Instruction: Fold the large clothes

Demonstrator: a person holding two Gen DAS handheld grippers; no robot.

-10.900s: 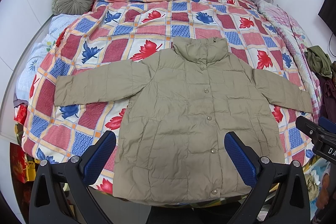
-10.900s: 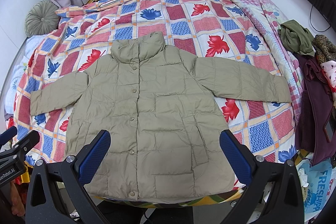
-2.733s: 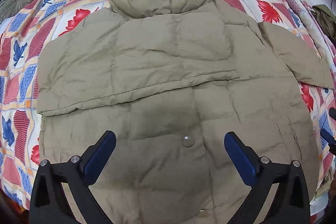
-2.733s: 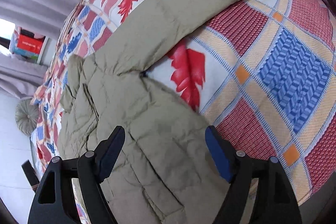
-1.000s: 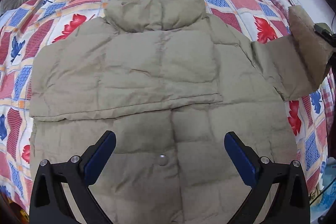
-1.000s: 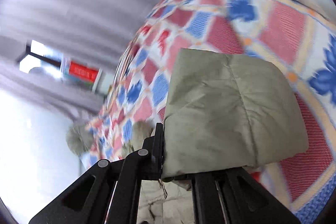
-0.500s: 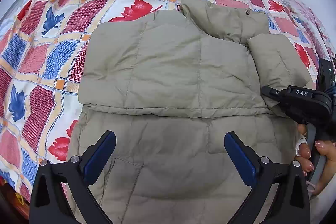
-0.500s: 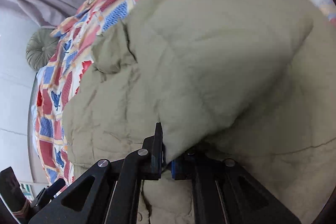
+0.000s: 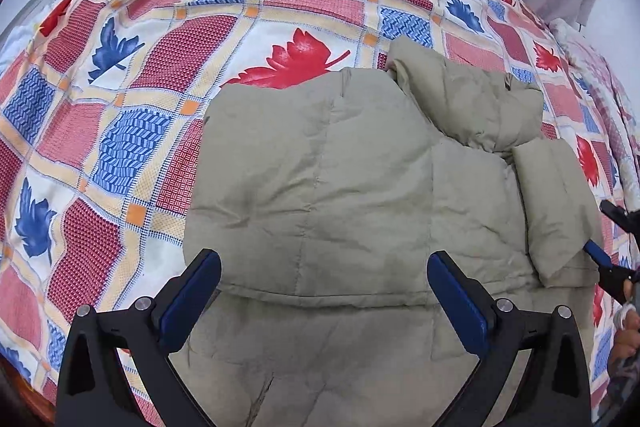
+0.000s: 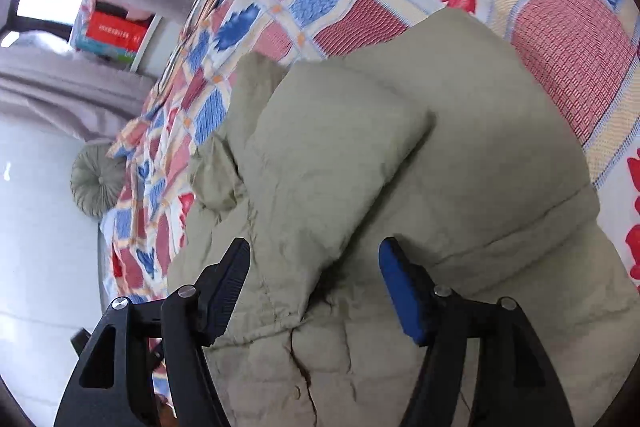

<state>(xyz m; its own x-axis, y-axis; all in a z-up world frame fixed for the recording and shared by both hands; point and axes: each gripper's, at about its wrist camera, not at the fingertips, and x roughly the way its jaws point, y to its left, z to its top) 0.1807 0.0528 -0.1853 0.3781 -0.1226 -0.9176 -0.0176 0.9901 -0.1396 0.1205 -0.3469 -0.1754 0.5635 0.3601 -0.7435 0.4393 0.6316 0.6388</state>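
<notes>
We see the olive puffer jacket (image 9: pixel 360 195) lying on the leaf-patterned quilt (image 9: pixel 168 75), both sleeves folded across its chest. Our right gripper (image 10: pixel 316 287) has just been opening; the right sleeve (image 10: pixel 332 163) lies loose between its jaws. The left gripper (image 9: pixel 324 291) hovers released, empty. Risk: the springy padding may unfold the sleeve.
</notes>
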